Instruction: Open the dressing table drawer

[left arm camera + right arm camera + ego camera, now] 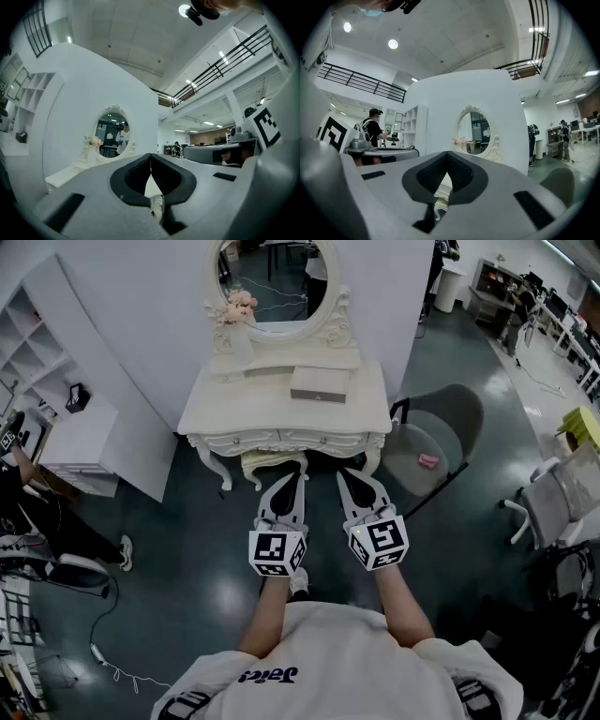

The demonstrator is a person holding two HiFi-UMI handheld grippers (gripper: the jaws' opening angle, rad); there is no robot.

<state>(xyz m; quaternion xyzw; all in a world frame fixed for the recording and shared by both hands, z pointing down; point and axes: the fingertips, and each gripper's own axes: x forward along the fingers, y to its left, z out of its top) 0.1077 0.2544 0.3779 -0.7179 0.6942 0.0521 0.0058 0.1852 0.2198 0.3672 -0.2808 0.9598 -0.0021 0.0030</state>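
Left gripper [294, 479] and right gripper [351, 476] are held level and side by side, near the dressing table [225, 407] but not touching it. Both sets of jaws are closed on nothing, probably because no handle has been reached yet. The drawer [321, 440] is at 12 o'clock from the grippers, under the tabletop edge, and not yet opened. A stool [272, 465] is tucked beneath the table. The approach is judged to be the step in hand, and the jaws would need to be parted before a handle is taken.

The carved dressing table [281, 409] is finished in cream white, with pink flowers [240, 304] set on it. The glossy floor [187, 577] is coloured dark teal. Black-and-white square markers [275, 552] are borne by the pale grey left gripper [300, 476] and right gripper [341, 476].
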